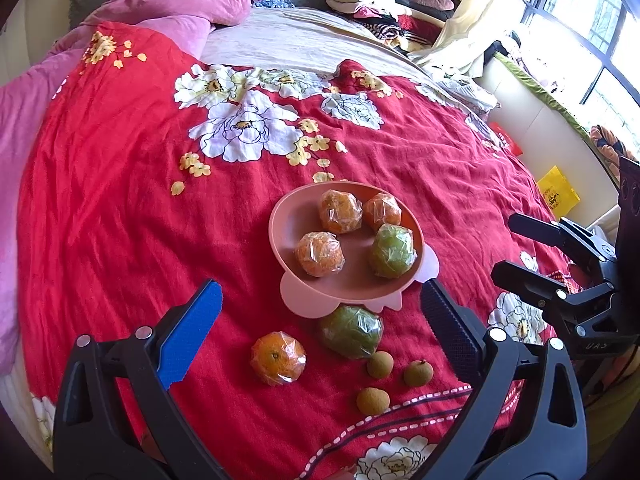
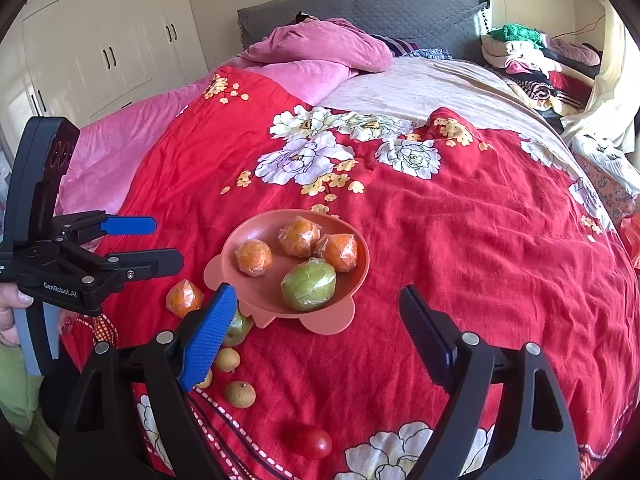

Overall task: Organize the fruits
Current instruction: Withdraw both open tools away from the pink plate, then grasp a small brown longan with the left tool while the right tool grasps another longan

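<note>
- Left gripper spread wide, nothing between the fingers, hovering over the near loose fruit.
- Right gripper also wide apart and empty, hovering near the bowl's near-right side.
- Nearest item: small red tomato on the red quilt, seen only in the right wrist view.
- Three small brown longans loose on the quilt, just near of the bowl.
- Wrapped orange loose, left of the longans; wrapped green fruit loose, touching or tucked just under the bowl's near rim, can't tell which.
- Pink bowl mid-bed holds three wrapped oranges and one wrapped green fruit; free space at its left side.
- Likely step: pick a loose fruit and put it in the bowl; roughly half the fruit is still out.
- To do it well: left gripper takes the loose orange first, since it lies clear of everything. Come straight down, fingers either side of its widest part.
- Plastic wrap looks slippery, so squeeze firmly but gently.
- Soft quilt will give; don't press down or neighbours may roll.
- Release low over the bowl's free left side.
</note>
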A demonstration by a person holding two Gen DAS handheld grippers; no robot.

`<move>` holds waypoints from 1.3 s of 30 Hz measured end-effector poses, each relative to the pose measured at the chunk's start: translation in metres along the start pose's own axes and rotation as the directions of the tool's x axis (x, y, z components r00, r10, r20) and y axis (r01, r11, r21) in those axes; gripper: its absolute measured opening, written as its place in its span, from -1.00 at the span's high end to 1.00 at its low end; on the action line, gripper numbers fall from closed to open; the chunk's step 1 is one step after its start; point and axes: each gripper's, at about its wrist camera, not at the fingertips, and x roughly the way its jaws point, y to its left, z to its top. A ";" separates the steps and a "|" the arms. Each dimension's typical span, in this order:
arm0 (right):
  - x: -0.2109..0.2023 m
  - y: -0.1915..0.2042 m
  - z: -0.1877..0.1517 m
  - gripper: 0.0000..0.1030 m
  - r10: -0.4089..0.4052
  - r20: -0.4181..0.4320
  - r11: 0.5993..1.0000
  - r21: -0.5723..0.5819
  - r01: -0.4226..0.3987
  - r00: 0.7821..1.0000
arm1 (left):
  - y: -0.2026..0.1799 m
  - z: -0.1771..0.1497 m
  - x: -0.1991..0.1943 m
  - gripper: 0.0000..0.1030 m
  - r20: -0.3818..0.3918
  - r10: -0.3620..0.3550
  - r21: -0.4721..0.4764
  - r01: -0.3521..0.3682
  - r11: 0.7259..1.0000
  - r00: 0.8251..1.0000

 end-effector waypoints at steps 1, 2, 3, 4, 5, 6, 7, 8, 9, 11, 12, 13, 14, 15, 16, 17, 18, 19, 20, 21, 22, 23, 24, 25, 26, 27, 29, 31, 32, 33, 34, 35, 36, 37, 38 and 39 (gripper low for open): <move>0.000 0.000 -0.002 -0.62 0.001 -0.002 1.000 0.002 -0.001 1.000 | 0.000 -0.001 0.000 -0.81 -0.002 0.000 -0.001 0.000 1.000 1.000; 0.000 0.000 -0.003 -0.62 0.004 -0.006 1.000 0.002 -0.004 1.000 | 0.000 -0.002 0.000 -0.81 -0.003 0.000 -0.002 0.000 1.000 1.000; 0.000 0.001 -0.005 -0.62 0.002 -0.009 1.000 -0.002 -0.002 1.000 | 0.000 -0.004 0.000 -0.81 -0.006 0.001 -0.002 -0.001 1.000 1.000; 0.000 0.002 -0.006 -0.62 -0.001 -0.011 1.000 -0.005 0.001 1.000 | 0.001 -0.005 0.000 -0.81 -0.007 0.001 -0.002 -0.001 1.000 1.000; 0.000 0.002 -0.008 -0.62 -0.003 -0.014 1.000 -0.008 0.003 1.000 | 0.001 -0.007 0.000 -0.81 -0.009 0.003 -0.002 -0.003 1.000 1.000; -0.001 0.003 -0.010 -0.62 -0.003 -0.017 1.000 -0.011 0.003 1.000 | 0.002 -0.008 0.000 -0.81 -0.012 0.004 -0.003 -0.004 1.000 1.000; -0.001 0.003 -0.012 -0.62 -0.004 -0.020 1.000 -0.012 0.004 1.000 | 0.002 -0.010 0.000 -0.81 -0.014 0.003 -0.005 -0.003 1.000 1.000; -0.001 0.004 -0.014 -0.62 -0.004 -0.023 1.000 -0.015 0.003 1.000 | 0.002 -0.012 -0.001 -0.81 -0.016 0.004 -0.005 -0.004 1.000 1.000; -0.001 0.004 -0.015 -0.62 -0.003 -0.025 1.000 -0.017 0.003 1.000 | 0.002 -0.015 -0.001 -0.81 -0.017 0.004 -0.005 -0.004 1.000 1.000; 0.000 0.005 -0.020 -0.62 -0.003 -0.034 1.000 -0.022 0.002 0.999 | 0.003 -0.018 -0.002 -0.81 -0.022 0.001 -0.006 -0.002 1.000 1.000; 0.000 0.006 -0.022 -0.62 -0.001 -0.038 1.000 -0.024 0.000 0.999 | 0.003 -0.019 -0.002 -0.81 -0.025 0.003 -0.005 -0.003 1.000 1.000; 0.000 0.007 -0.024 -0.62 0.001 -0.042 1.000 -0.025 -0.002 0.999 | 0.002 -0.022 -0.002 -0.81 -0.027 0.007 -0.003 -0.007 1.000 1.000; 0.000 0.008 -0.026 -0.62 0.003 -0.047 1.000 -0.027 -0.004 0.999 | 0.003 -0.024 -0.002 -0.81 -0.029 0.008 -0.003 -0.008 1.000 1.000; 0.001 0.009 -0.029 -0.62 0.003 -0.052 1.000 -0.030 -0.005 0.999 | 0.003 -0.026 -0.003 -0.81 -0.032 0.005 -0.002 -0.006 1.000 0.999; 0.001 0.010 -0.031 -0.62 0.005 -0.057 0.999 -0.033 -0.007 0.998 | 0.002 -0.030 -0.003 -0.81 -0.037 0.003 0.003 -0.003 1.000 0.999; 0.001 0.011 -0.033 -0.62 0.006 -0.060 0.999 -0.035 -0.008 0.998 | 0.001 -0.033 -0.003 -0.81 -0.043 0.005 0.011 -0.005 1.000 0.999; 0.001 0.012 -0.035 -0.62 0.007 -0.064 0.999 -0.036 -0.009 0.998 | 0.001 -0.036 -0.003 -0.81 -0.049 0.008 0.016 -0.007 1.000 0.999; 0.002 0.013 -0.037 -0.62 0.009 -0.069 0.999 -0.039 -0.011 0.998 | 0.000 -0.040 -0.003 -0.81 -0.055 0.008 0.019 -0.007 1.000 0.998; 0.002 0.014 -0.039 -0.62 0.008 -0.073 0.999 -0.044 -0.012 0.997 | 0.000 -0.043 -0.003 -0.81 -0.058 0.007 0.020 -0.006 1.000 0.998; 0.003 0.015 -0.041 -0.62 0.008 -0.077 0.999 -0.047 -0.011 0.997 | -0.001 -0.047 -0.004 -0.81 -0.062 0.006 0.026 -0.005 1.000 0.998; 0.003 0.016 -0.042 -0.62 0.009 -0.081 0.999 -0.049 -0.013 0.997 | -0.002 -0.050 -0.005 -0.81 -0.064 0.009 0.033 -0.007 0.999 0.998; 0.004 0.017 -0.043 -0.62 0.009 -0.084 0.999 -0.052 -0.014 0.996 | -0.003 -0.053 -0.005 -0.81 -0.065 0.011 0.039 -0.009 0.999 0.998; 0.004 0.017 -0.044 -0.62 0.009 -0.086 0.998 -0.054 -0.014 0.996 | -0.004 -0.055 -0.005 -0.81 -0.068 0.012 0.045 -0.009 0.999 0.998; 0.004 0.018 -0.045 -0.62 0.010 -0.089 0.998 -0.056 -0.015 0.996 | -0.005 -0.058 -0.006 -0.81 -0.071 0.016 0.055 -0.012 0.998 0.997; 0.004 0.019 -0.046 -0.62 0.010 -0.092 0.998 -0.057 -0.016 0.996 | -0.006 -0.060 -0.006 -0.81 -0.070 0.022 0.059 -0.018 0.998 0.997; 0.004 0.020 -0.047 -0.62 0.012 -0.094 0.998 -0.059 -0.017 0.995 | -0.006 -0.062 -0.006 -0.81 -0.070 0.025 0.062 -0.021 0.998 0.997; 0.004 0.021 -0.049 -0.62 0.014 -0.098 0.998 -0.062 -0.020 0.995 | -0.007 -0.066 -0.006 -0.81 -0.073 0.024 0.067 -0.019 0.998 0.997; 0.003 0.023 -0.050 -0.62 0.016 -0.099 0.998 -0.066 -0.023 0.995 | -0.009 -0.071 -0.005 -0.81 -0.077 0.026 0.073 -0.020 0.997 0.997; 0.003 0.023 -0.051 -0.62 0.016 -0.101 0.997 -0.068 -0.023 0.995 | -0.010 -0.073 -0.004 -0.81 -0.079 0.028 0.078 -0.021 0.997 0.997; 0.003 0.024 -0.052 -0.62 0.018 -0.105 0.997 -0.069 -0.025 0.994 | -0.011 -0.074 -0.003 -0.81 -0.080 0.029 0.082 -0.023 0.996 0.996; 0.003 0.024 -0.052 -0.62 0.017 -0.105 0.997 -0.070 -0.025 0.994 | -0.012 -0.076 -0.003 -0.81 -0.080 0.028 0.087 -0.021 0.996 0.996; 0.003 0.025 -0.053 -0.62 0.017 -0.106 0.997 -0.073 -0.025 0.994 | -0.013 -0.078 -0.002 -0.80 -0.081 0.025 0.093 -0.017 0.996 0.996; 0.002 0.025 -0.054 -0.62 0.018 -0.108 0.997 -0.074 -0.026 0.994 | -0.014 -0.080 -0.001 -0.78 -0.083 0.023 0.100 -0.014 0.995 0.996; 0.002 0.025 -0.054 -0.62 0.017 -0.109 0.997 -0.075 -0.025 0.994 | -0.016 -0.082 0.000 -0.71 -0.086 0.023 0.107 -0.014 0.994 0.996; 0.003 0.025 -0.055 -0.62 0.018 -0.111 0.997 -0.075 -0.026 0.994 | -0.017 -0.084 0.001 -0.65 -0.090 0.019 0.112 -0.009 0.994 0.996; 0.003 0.026 -0.056 -0.62 0.019 -0.115 0.997 -0.076 -0.028 0.993 | -0.019 -0.086 0.002 -0.62 -0.096 0.012 0.117 -0.001 0.993 0.995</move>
